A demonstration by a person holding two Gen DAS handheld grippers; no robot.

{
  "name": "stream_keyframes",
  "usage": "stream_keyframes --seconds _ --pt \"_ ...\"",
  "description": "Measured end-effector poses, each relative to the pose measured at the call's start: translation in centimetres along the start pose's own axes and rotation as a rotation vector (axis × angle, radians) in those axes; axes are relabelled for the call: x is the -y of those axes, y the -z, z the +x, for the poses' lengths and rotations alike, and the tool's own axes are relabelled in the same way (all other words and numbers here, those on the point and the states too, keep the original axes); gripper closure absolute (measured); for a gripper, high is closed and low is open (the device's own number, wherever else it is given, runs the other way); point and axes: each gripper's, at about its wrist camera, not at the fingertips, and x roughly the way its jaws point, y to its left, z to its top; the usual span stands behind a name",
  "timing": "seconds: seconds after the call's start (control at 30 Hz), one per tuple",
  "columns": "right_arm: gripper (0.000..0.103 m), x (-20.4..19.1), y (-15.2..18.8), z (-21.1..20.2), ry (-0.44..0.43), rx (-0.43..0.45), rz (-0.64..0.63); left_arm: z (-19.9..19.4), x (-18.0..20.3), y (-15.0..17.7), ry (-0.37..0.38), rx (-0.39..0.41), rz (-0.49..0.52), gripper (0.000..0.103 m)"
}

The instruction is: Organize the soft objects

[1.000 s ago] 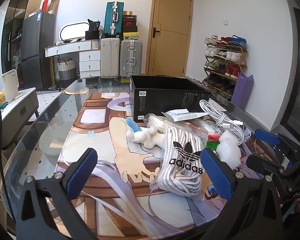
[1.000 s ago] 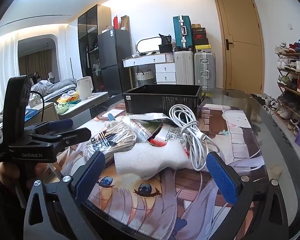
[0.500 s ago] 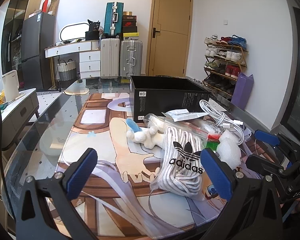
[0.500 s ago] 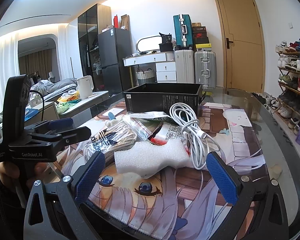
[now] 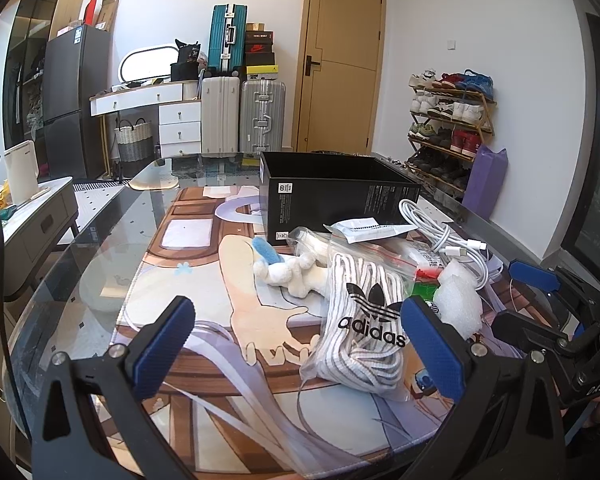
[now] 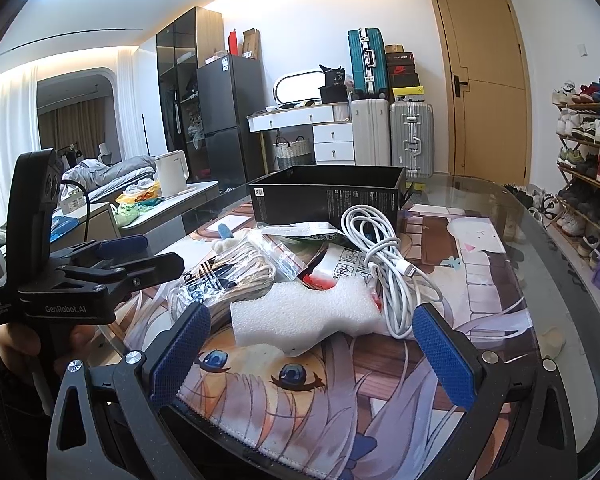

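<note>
Both the left gripper and right gripper hover with jaws wide, empty. The white foam block lies on the table, touching the coiled white charging cable; a careless grasp could drag that cable along.

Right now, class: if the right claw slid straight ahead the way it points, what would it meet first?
Most likely the white foam block, lying on the mat directly ahead of the open right claw; the white cable lies just beyond, to the right.

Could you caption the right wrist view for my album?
Open right gripper faces a white foam block on the table.
</note>
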Motion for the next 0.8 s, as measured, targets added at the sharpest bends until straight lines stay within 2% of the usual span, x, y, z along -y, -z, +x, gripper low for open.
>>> stream_keyframes --seconds 0.8 --pt "0.001 -0.35 0.35 0.05 -0.009 0.000 0.006 0.00 0.01 -0.01 0.001 0.001 0.000 0.000"
